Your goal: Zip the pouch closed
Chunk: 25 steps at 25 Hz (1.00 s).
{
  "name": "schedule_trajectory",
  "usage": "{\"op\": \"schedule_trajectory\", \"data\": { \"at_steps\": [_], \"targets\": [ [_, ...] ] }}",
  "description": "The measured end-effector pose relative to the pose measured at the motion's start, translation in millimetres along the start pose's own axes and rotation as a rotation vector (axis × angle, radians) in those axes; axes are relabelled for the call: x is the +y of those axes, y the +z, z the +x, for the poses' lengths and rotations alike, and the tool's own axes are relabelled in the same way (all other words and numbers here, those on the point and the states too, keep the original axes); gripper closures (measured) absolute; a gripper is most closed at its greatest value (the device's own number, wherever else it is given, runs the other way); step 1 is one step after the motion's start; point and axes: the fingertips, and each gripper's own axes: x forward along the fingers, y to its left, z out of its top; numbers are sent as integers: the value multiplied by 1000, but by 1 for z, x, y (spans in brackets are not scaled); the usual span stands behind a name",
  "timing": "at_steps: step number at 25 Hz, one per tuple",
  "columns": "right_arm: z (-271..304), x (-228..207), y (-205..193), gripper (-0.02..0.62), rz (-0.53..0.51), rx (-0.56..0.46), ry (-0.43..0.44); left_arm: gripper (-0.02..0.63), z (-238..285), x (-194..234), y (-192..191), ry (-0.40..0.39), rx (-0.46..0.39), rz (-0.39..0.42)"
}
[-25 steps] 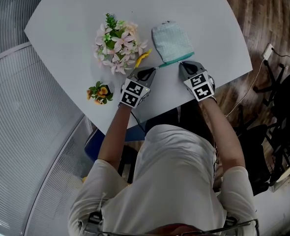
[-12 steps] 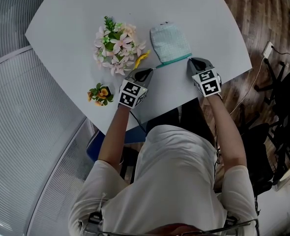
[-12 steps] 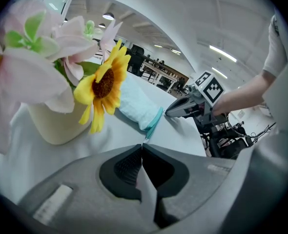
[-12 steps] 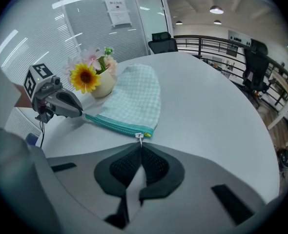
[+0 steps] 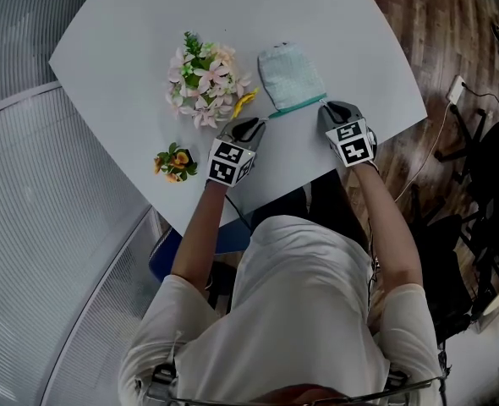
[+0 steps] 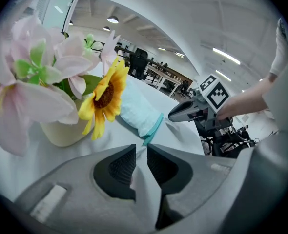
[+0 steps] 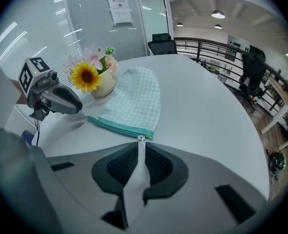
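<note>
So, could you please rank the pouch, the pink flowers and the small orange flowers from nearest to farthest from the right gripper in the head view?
1. Pouch, just ahead of the right gripper.
2. Pink flowers, to the left of the pouch.
3. Small orange flowers, far left, near the table edge.

A pink flower bouquet [image 5: 202,79] and a small orange posy [image 5: 175,161] stand apart on the grey table [image 5: 131,41].
</note>
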Motion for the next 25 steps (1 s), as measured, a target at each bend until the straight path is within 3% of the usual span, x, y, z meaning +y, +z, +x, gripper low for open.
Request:
{"op": "schedule_trajectory", "data": {
  "at_steps": [12,25],
  "targets": [
    [-87,12,38,551,-10,-121,-19,526,-60,-35,30,49,-93,-52],
    [-218,42,79,558,-166,-317,71,537,-149,-113,104,177,-356,-91]
  ]
}}
